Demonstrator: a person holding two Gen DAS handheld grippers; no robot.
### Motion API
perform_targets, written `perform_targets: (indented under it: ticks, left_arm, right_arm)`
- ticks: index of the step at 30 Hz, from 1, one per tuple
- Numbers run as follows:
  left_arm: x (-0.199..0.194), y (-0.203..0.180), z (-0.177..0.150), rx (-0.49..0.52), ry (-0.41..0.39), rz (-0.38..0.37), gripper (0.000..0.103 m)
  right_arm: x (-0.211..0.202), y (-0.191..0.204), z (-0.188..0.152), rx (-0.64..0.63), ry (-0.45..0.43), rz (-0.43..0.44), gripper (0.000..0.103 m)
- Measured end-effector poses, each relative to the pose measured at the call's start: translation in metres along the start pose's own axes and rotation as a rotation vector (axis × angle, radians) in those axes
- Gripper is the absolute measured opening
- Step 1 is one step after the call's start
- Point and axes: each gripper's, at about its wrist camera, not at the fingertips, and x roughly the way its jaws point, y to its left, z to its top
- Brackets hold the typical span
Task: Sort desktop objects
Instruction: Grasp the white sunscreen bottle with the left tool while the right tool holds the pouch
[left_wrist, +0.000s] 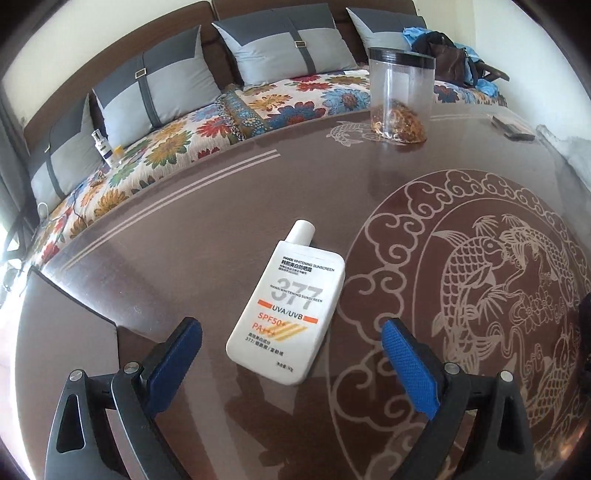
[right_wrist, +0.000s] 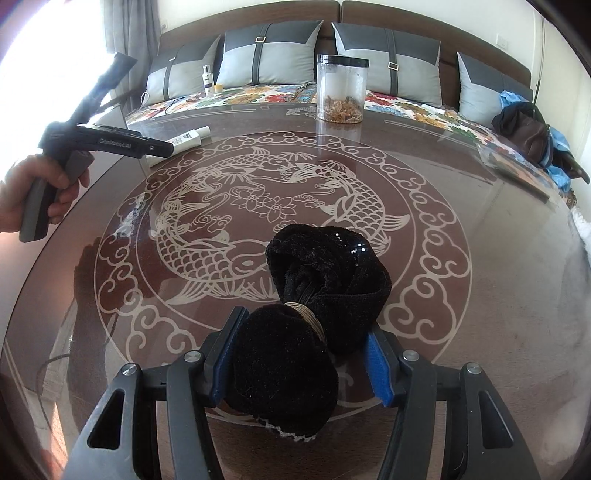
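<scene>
A white sunscreen bottle (left_wrist: 284, 306) lies flat on the round brown table (left_wrist: 207, 229), cap pointing away. My left gripper (left_wrist: 291, 350) is open, its blue pads either side of the bottle's lower end, not touching it. The bottle also shows in the right wrist view (right_wrist: 186, 139), behind the left gripper body (right_wrist: 107, 142). My right gripper (right_wrist: 301, 354) is shut on a black velvet hair bow (right_wrist: 314, 295), gripping its near lobe; the far lobe lies ahead on the table (right_wrist: 480, 295).
A clear plastic jar with a black lid (left_wrist: 400, 96) (right_wrist: 341, 88) and brownish contents stands at the table's far side. A dark flat object (left_wrist: 511, 127) lies at the far right edge. Behind is a floral sofa (left_wrist: 177, 147) with grey cushions and a small bottle (left_wrist: 103, 146).
</scene>
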Motion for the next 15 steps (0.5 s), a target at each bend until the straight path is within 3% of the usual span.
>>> perform_targets:
  ticks: [3, 5, 7, 8, 9, 15]
  left_arm:
    - [0.014, 0.004, 0.005, -0.016, -0.014, -0.012, 0.103]
    - [0.02, 0.008, 0.006, -0.055, -0.008, -0.07, 0.103]
    - [0.021, 0.01, 0.004, -0.084, -0.023, -0.135, 0.091]
    - [0.019, 0.01, 0.003, -0.101, -0.038, -0.158, 0.066]
    - [0.016, 0.008, 0.002, -0.112, -0.056, -0.145, 0.051]
    - [0.006, -0.007, -0.014, -0.204, -0.074, -0.09, 0.051]
  right_arm:
    - [0.0, 0.0, 0.0, 0.005, -0.001, 0.007, 0.06]
    - [0.0, 0.0, 0.001, 0.006, -0.001, 0.008, 0.06]
    - [0.0, 0.001, 0.001, 0.006, -0.001, 0.008, 0.06]
    - [0.0, 0.001, 0.001, 0.006, -0.001, 0.008, 0.06]
    - [0.0, 0.001, 0.001, 0.006, -0.001, 0.008, 0.06]
    - [0.0, 0.0, 0.001, 0.014, -0.004, 0.017, 0.06]
